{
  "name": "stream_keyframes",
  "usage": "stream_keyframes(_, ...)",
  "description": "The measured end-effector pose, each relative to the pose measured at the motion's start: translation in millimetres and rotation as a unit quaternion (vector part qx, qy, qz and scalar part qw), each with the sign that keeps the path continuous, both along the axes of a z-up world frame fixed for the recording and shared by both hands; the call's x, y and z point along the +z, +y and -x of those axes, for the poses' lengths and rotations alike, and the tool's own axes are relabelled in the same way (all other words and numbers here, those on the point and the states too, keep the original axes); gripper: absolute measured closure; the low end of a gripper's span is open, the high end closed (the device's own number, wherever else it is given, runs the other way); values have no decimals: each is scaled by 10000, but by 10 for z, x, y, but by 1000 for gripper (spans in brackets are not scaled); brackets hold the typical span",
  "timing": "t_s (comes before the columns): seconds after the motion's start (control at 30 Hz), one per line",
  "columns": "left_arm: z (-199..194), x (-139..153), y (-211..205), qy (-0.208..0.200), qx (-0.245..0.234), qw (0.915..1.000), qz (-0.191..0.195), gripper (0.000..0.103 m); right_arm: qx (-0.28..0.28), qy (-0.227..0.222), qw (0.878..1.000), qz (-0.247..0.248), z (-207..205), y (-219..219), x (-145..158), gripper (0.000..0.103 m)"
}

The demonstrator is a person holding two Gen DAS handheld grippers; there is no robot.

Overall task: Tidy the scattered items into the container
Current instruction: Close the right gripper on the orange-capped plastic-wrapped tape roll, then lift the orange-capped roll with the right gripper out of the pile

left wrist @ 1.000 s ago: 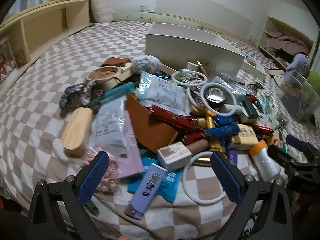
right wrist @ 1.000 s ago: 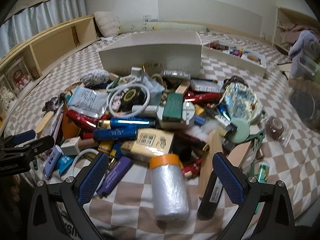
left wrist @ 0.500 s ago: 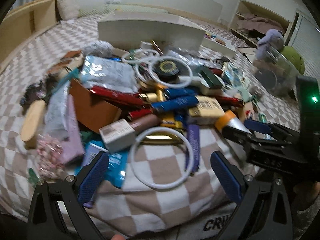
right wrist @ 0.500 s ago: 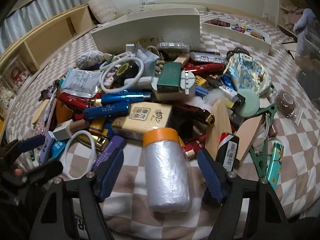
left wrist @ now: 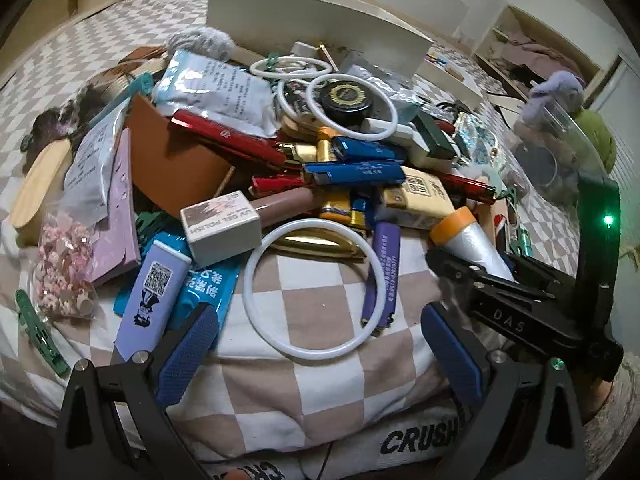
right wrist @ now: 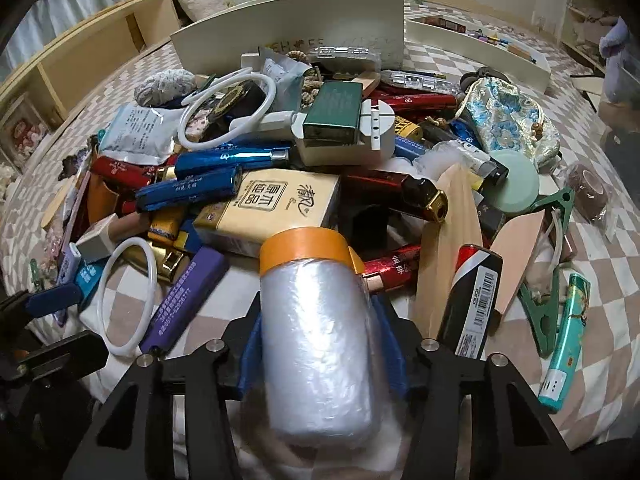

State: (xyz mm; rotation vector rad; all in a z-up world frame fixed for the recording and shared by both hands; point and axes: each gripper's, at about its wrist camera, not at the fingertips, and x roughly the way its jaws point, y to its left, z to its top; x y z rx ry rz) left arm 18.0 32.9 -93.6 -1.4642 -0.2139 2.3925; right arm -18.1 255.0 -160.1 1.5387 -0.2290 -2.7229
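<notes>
Clearly the step is a first pick: the right gripper (right wrist: 320, 344), jaws just closing, now pinches the film roll (right wrist: 316, 344) at the pile's near edge on the bed (left wrist: 312, 364). Next, lift it clear and carry it to the white box (right wrist: 288, 40) beyond the pile; its inside is hidden. The left gripper (left wrist: 320, 356) hangs wide open, empty, over a white ring (left wrist: 314, 284)
</notes>
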Motion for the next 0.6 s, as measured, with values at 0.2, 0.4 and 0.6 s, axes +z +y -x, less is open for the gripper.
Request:
stream_keyframes(0.2, 31, -54, 11, -249, -29, 9994, -225, 2, 2, 51, 9999, 121, -22, 46, -6, 56)
stream_keyframes(0.4, 15, -132, 22, -548, -25, 9978, -381, 2, 6, 61, 9998, 181, -31, 61, -8, 56)
stream_keyframes(0.6, 73, -135, 98, -276, 168, 9994, 146, 2, 32, 84, 9997, 230, -49, 83, -10, 56)
